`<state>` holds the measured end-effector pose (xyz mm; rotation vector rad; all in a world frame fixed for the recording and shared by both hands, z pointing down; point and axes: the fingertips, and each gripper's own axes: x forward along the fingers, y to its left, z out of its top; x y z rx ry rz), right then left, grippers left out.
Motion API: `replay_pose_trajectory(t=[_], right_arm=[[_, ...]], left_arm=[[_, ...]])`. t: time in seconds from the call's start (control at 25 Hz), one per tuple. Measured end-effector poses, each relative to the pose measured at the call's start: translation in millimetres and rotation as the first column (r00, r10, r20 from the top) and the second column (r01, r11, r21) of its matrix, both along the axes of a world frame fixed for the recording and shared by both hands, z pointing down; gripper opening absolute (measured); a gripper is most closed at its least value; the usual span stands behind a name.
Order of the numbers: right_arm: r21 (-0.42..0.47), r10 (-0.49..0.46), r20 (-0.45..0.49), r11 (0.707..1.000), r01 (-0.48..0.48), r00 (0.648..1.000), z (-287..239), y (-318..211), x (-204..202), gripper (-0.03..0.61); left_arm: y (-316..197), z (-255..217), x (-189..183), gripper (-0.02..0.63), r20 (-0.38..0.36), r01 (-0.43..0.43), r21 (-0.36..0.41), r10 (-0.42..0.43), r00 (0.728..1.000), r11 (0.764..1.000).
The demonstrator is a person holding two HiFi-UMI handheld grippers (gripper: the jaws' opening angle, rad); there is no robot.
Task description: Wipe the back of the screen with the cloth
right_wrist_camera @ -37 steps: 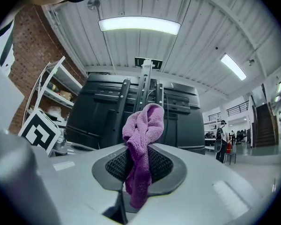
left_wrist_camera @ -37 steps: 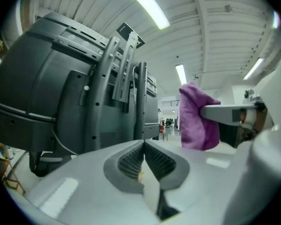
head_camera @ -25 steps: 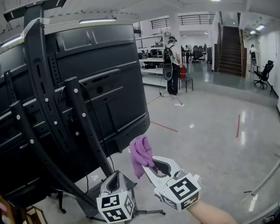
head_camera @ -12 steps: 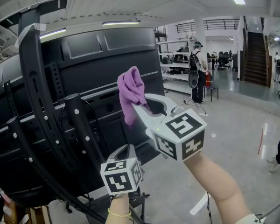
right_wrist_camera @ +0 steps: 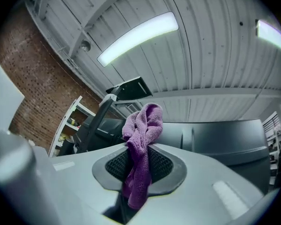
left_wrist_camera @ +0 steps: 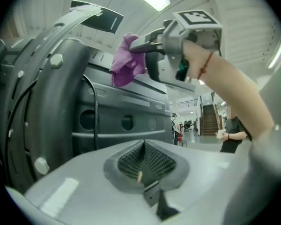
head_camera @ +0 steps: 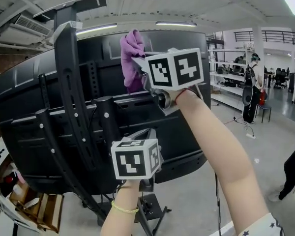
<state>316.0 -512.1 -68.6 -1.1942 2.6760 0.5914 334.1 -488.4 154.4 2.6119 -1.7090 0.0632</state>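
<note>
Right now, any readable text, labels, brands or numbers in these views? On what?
No readable text in any view.
Left marker cube and right marker cube: black-and-white square patterns only, no letters.
Back of the screen: no legible label or brand.
Cloth: no tag showing.
Background shelves: too small to read.

head: faces screen (head_camera: 19, 102) back, near | both gripper views: tilted upward | shared: cloth (head_camera: 132, 58)

Purple cloth (head_camera: 132, 58), black screen (head_camera: 19, 141), brown brick wall (right_wrist_camera: 33, 88)
</note>
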Motion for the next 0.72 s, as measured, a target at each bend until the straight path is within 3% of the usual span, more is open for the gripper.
replay_pose_trajectory(t=[0.16,0.32,0.56,0.72], right_arm=[[0.003,0.066,-0.110,0.998,-0.066,0.992,0,-38,-32,0.063],[-0.017,0.107,-0.103,0.994,-0.109,0.989,6,-63,-20,0.063],[-0.053,0.258,-0.011,0.965,-0.259,0.966,14,-104,91,0.063],[-0.102,0.377,0.028,0.922,-0.373,0.926,28,-131,181,0.063]], left_arm=[[-6,-7,-5,0.008,0.007,0.062,0.025,-0.062,0.998,0.998],[-9,-7,-4,0.008,0.023,0.099,0.043,-0.100,0.995,0.994],[-23,5,9,0.008,0.014,0.089,0.043,-0.090,0.996,0.995],[-29,14,25,0.008,0.003,0.063,0.033,-0.063,0.998,0.997]])
